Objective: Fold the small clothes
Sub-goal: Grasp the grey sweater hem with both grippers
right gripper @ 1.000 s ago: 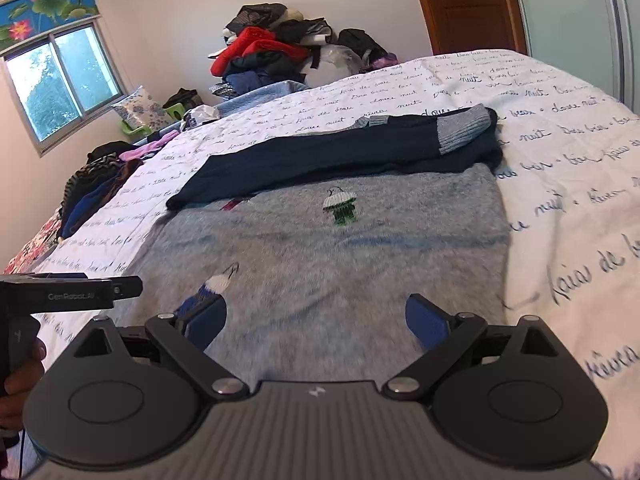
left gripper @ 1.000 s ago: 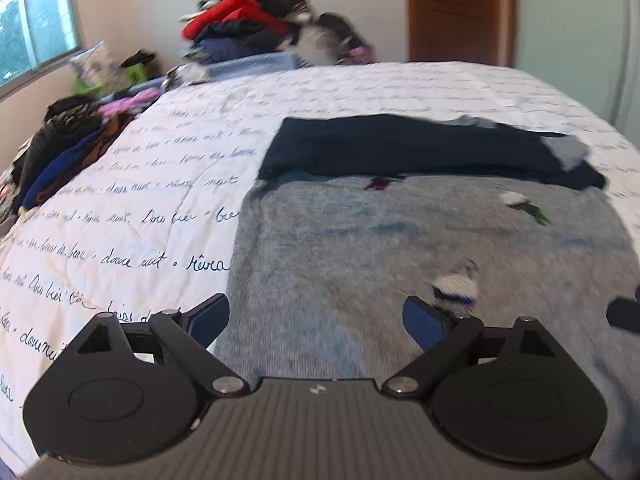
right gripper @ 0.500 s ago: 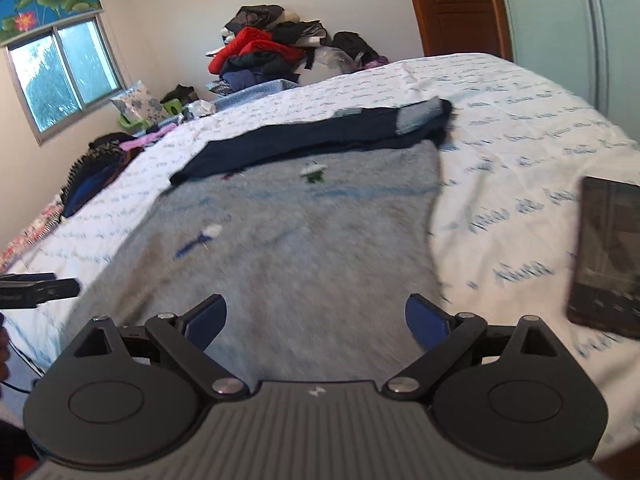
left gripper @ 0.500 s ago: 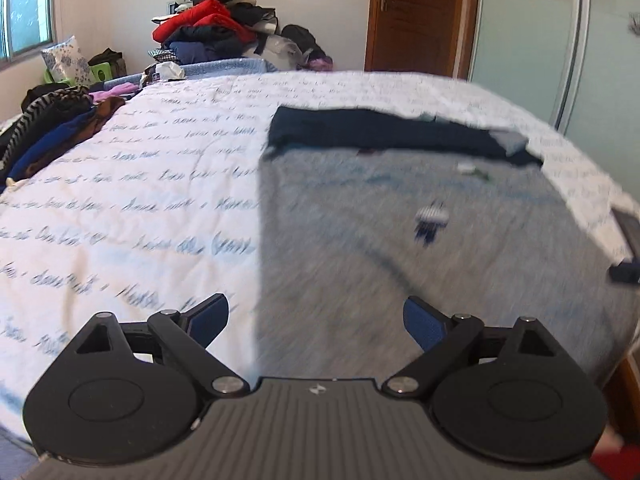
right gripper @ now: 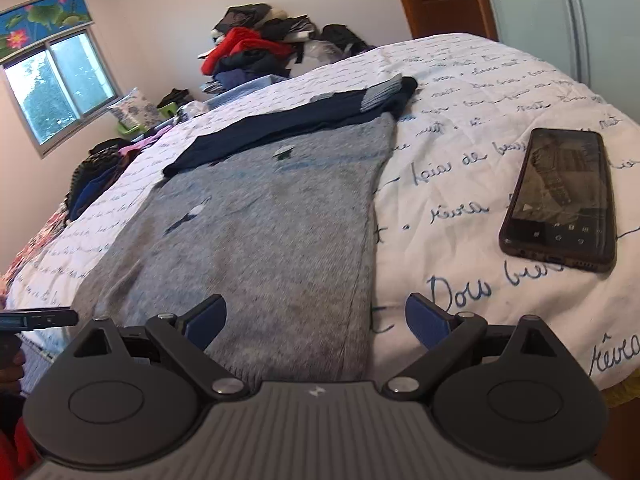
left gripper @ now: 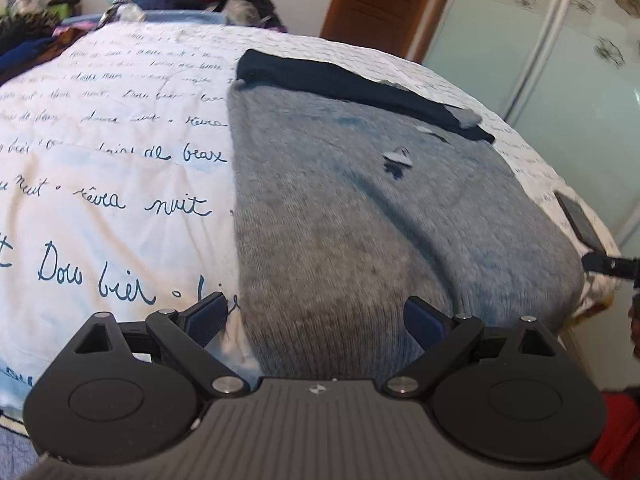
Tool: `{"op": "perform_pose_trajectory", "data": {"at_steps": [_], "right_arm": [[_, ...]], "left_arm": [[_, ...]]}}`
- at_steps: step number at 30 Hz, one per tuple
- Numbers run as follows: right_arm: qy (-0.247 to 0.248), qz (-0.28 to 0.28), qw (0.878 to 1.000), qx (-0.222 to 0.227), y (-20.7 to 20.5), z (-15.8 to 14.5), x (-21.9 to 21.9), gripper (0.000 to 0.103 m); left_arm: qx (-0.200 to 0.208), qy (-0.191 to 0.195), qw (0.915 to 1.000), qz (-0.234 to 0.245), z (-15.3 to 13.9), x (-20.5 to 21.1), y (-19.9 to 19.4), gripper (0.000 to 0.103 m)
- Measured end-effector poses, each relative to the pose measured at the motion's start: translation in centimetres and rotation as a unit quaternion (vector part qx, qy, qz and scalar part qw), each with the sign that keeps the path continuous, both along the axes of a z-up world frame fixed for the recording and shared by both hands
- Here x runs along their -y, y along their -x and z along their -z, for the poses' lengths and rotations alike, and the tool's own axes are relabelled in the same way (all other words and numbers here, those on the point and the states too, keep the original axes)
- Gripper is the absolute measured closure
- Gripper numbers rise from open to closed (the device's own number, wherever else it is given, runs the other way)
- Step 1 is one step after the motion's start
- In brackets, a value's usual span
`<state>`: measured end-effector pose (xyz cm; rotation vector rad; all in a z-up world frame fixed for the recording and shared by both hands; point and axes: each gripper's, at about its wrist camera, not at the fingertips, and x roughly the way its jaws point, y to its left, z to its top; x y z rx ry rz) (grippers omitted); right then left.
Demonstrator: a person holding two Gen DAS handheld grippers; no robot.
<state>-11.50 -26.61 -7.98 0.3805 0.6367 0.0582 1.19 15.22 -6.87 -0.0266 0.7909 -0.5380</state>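
White quilted bedspread (right gripper: 472, 92) printed with blue handwriting carries the grey knitted sweater (right gripper: 260, 216), which lies flat with its navy sleeves (right gripper: 288, 124) folded across the far end, and a dark phone (right gripper: 560, 200) rests well to its right. The left gripper (left gripper: 316, 316) and right gripper (right gripper: 316, 316) each sit at the sweater's near hem, jaws spread wide and holding nothing.

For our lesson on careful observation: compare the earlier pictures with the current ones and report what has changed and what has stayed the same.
Both grippers drew back toward the near edge of the bed. The left gripper now straddles the grey sweater's near left corner, the right gripper its near right corner. A phone came into the right wrist view. Neither took hold: both remain open. The sweater and its folded navy sleeves lie unchanged.
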Motion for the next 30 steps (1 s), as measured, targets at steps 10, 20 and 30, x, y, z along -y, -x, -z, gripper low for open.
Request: {"op": "perform_pose_trajectory", "data": {"at_steps": [10,20,30], "right_arm": [[-0.087,-0.074,0.993,0.020,2.2,2.7,0.7,0.005],[-0.212,-0.102,0.972,0.000,1.2,6.7,1.1,0.036],[-0.191,-0.111,0.975,-0.028,1.0,6.8,0.5,0.088]], "left_arm": [[0.030,0.004,0.9994,0.017,1.0,0.9,0.9,0.005],[0.035,0.021,0.9987,0.030,0.9,1.2,0.5,0.023],[0.009,0.041,0.9989,0.022,0.6,-0.5,0.1,0.079]]}}
